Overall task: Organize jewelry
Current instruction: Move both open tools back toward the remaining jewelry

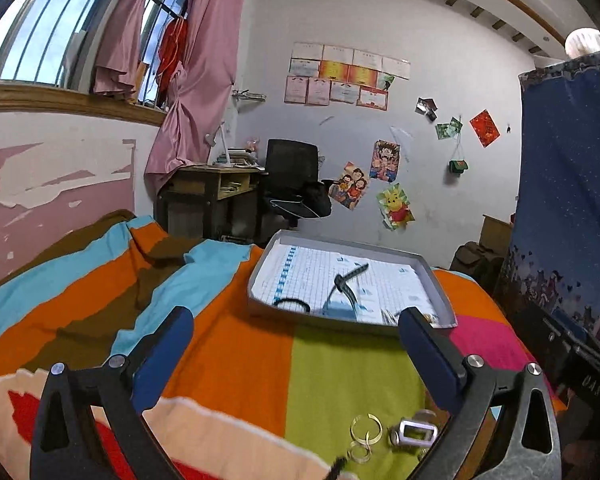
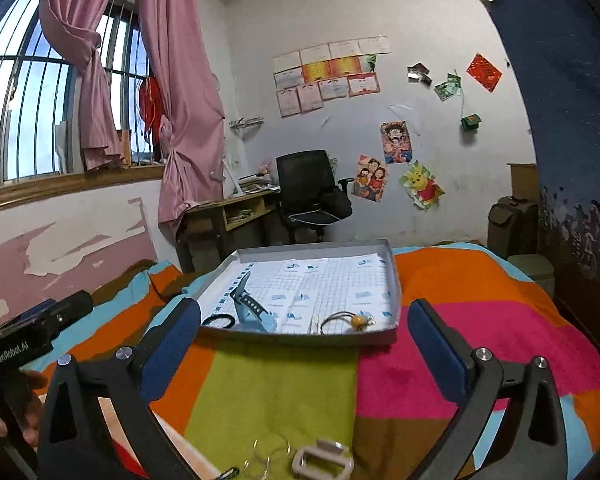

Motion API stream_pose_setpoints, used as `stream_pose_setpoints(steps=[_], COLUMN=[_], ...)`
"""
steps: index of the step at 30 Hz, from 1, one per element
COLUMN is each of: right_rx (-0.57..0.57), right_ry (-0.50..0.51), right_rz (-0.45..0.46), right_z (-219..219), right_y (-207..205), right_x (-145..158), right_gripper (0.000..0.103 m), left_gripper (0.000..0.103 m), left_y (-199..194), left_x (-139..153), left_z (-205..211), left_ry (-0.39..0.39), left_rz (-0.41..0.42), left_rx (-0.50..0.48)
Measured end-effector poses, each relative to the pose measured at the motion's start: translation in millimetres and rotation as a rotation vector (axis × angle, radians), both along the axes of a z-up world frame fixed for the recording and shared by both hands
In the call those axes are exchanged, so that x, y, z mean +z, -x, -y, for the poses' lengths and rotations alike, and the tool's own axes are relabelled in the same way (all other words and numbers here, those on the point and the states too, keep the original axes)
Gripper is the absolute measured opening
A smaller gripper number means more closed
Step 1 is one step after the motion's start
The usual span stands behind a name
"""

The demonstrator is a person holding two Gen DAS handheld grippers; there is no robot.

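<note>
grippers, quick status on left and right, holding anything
Left gripper: open, fingers spread wide, holding nothing, above the striped blanket.
Right gripper: open, fingers spread wide, holding nothing, facing the gray tray.

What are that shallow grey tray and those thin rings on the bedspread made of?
The tray looks like matte grey cardboard: thin folded walls, possibly a box lid. The rings look like thin polished metal, catching pale glints, though shiny plastic is possible.

Daylight enters from the barred window (image 1: 48, 36), lighting both views brightly and evenly. Shadows near it are soft. Fisheye bending curves its frame; items at the bottom edge blur.
</note>
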State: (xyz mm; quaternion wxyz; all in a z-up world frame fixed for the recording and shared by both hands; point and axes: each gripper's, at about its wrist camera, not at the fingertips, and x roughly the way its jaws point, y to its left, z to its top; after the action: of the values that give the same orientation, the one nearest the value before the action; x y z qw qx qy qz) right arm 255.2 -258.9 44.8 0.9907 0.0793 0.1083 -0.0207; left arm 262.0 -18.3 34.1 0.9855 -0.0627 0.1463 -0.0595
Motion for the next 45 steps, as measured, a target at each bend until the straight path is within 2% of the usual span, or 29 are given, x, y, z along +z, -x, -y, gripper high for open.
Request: stream_pose_setpoints(steps=[6,13,22,29,37,41,45], right_rx=[-0.025,-0.026,-0.026,-0.068,-0.086,-0.084,-0.091], right_ry=[-0.008,0.033,0.034,0.036,0.019,-0.003,-0.002], right_rz=[0.016,0.004,-0.092,-0.152,-0.261,-0.321,-0.331], right_z=[7,4,0,-7,-3,-1,-3], right_y=[47,94,137,150,142,132,125], right_x=[3,-2,-24,-44,-72,-88,-95], right_gripper=[0.102,0.102,0.102,0.102,0.102,0.102,0.102], left_gripper=[0.103,0.103,0.103,0.103,0.103,0.103,0.103], left_y=[34,66,101,120,112,107,103], left_x=[-6,-12,-34,-50,-69,-72,-74], left_z=[-6,-13,-14,-19,-16,-17,-20], left_ry=[-0.011,-0.022,-0.055,-0.059,-0.07,-0.059,-0.04], left_rz=[0.008,0.008,-0.063,-0.102,-0.207,-0.231,-0.242], left_rx=[0.008,0.009,-0.029,-0.02,-0.027,-0.021,-0.01])
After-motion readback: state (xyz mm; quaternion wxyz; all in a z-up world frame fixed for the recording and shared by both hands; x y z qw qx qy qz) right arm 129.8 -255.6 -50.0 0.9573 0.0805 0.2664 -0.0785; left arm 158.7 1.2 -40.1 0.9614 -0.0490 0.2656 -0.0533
